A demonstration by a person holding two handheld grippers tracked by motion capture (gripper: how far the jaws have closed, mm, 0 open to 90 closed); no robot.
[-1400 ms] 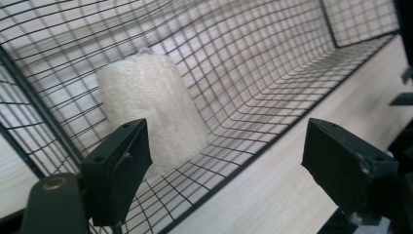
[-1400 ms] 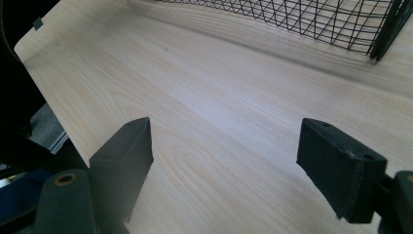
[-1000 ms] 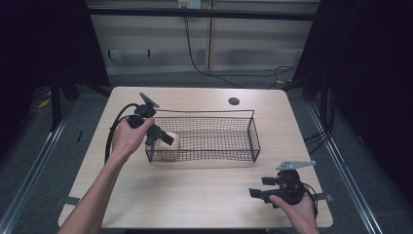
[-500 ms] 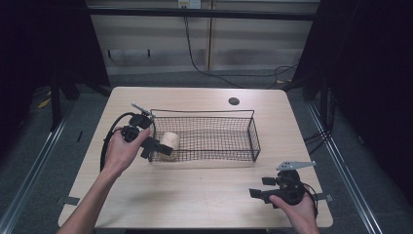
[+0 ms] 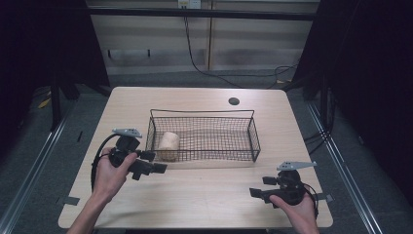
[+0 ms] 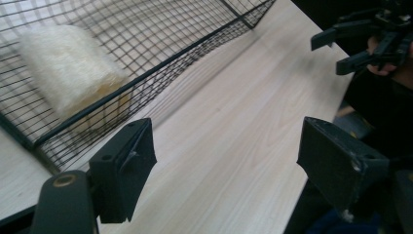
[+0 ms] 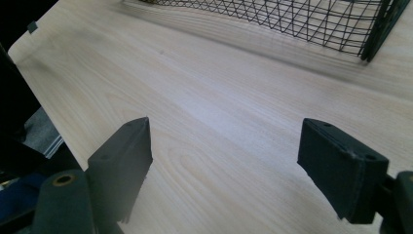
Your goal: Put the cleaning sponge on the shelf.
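Two grippers' fingers point(image 6: 126, 165) spread empty, bare table point(image 5: 204, 195) beside basket point(image 5: 253, 141) edge.

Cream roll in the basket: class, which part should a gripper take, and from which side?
Come from above: the basket walls block the sides. The roll lies at the basket's left end; close the open left gripper across its rounded sides, probably the narrower span.

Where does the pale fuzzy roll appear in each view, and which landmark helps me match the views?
High view: the pale roll lies inside the wire basket, at its left end.
Left gripper view: upper left, behind the basket's mesh.
Right gripper view: not in this picture.
Shared landmark: the wire basket, whose corner is at the top right of the right gripper view.
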